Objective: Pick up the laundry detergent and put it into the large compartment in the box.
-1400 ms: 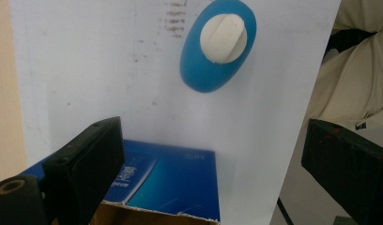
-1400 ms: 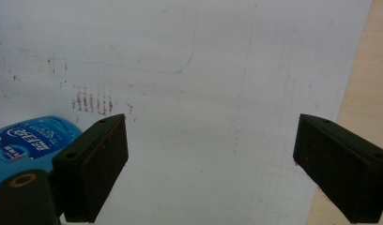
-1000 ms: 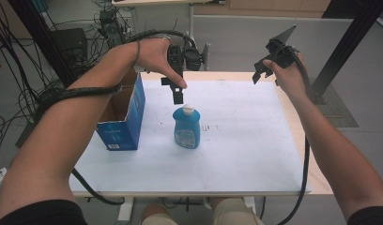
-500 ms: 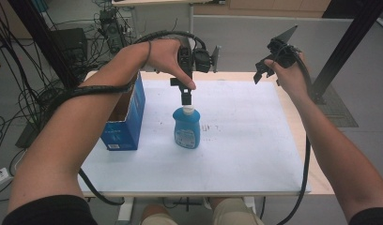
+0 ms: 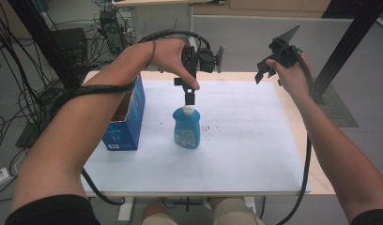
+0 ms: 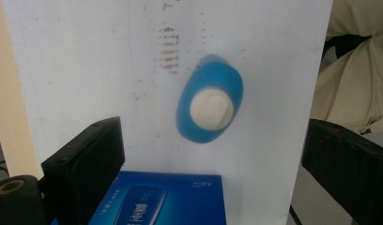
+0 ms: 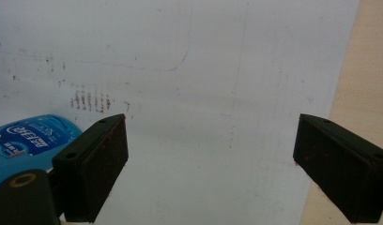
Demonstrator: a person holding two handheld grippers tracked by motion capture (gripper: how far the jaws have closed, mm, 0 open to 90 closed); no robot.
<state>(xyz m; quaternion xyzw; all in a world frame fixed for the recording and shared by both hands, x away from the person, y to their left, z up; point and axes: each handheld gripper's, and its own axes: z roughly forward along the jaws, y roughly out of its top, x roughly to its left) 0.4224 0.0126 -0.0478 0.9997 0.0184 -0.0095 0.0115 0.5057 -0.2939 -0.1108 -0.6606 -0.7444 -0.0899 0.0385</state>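
Hanging straight above the bottle (image 5: pixel 187 129), left gripper (image 5: pixel 189 99) pointing down, fingers (image 6: pixel 86 164) spread wide and holding nothing. Bottle upright mid-counter (image 5: pixel 246 154), white cap (image 6: pixel 211 110) seen from directly overhead between the open fingers, a little toward the right one. Flattened body's long axis tilted, not quite square to the finger gap. Box (image 5: pixel 126 122) just left of the bottle, apart from it. Right gripper (image 5: pixel 264 70) raised at the far right edge, well apart, fingers (image 7: pixel 93 161) wide open and empty. Clearly nearer: left. Likely calls for a straight drop onto the cap.
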